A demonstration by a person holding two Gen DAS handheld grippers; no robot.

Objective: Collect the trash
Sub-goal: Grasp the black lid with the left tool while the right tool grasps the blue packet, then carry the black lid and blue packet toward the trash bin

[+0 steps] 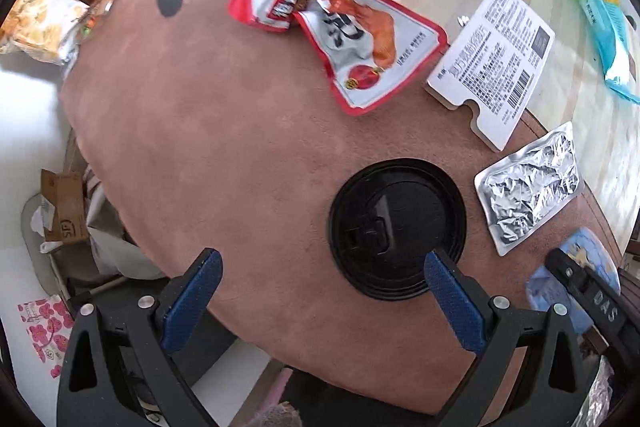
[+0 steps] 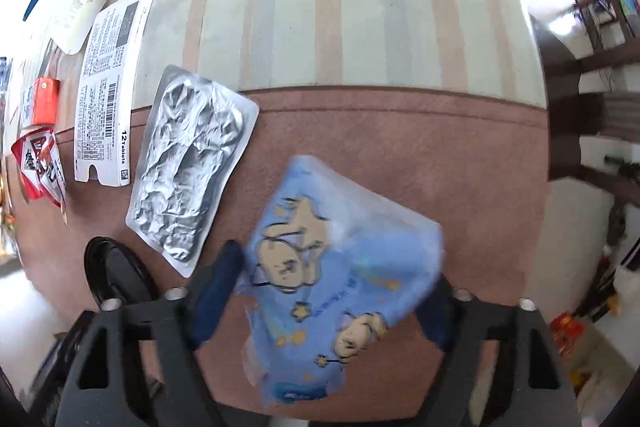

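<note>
Right gripper [image 2: 334,301]: pointing down at the mat; my 2 blue pads flank the blue cartoon wrapper [image 2: 340,267], half-spread. The left pad touches its edge at 9 o'clock; the far pad is hidden under the film, so I cannot tell if it presses.
Wrapper axis: long side runs from 11 o'clock to 5 o'clock, crossing my jaw line, so I judge I am set to pinch its narrow width.
Left gripper [image 1: 320,301]: jaws spread wide and empty; the right pad overlaps the rim of the black cup lid [image 1: 398,227] at 1 o'clock, lined up for it by my reckoning.
Lid: flat, top side up, on the brown mat [image 1: 200,131].
Foil blister [image 2: 192,167]: flat, long axis toward 1 o'clock.
Tablet box [image 2: 110,87]: flat at 10 o'clock.
Red snack pouch [image 1: 360,39]: farther, at 12 o'clock from the left gripper.
</note>
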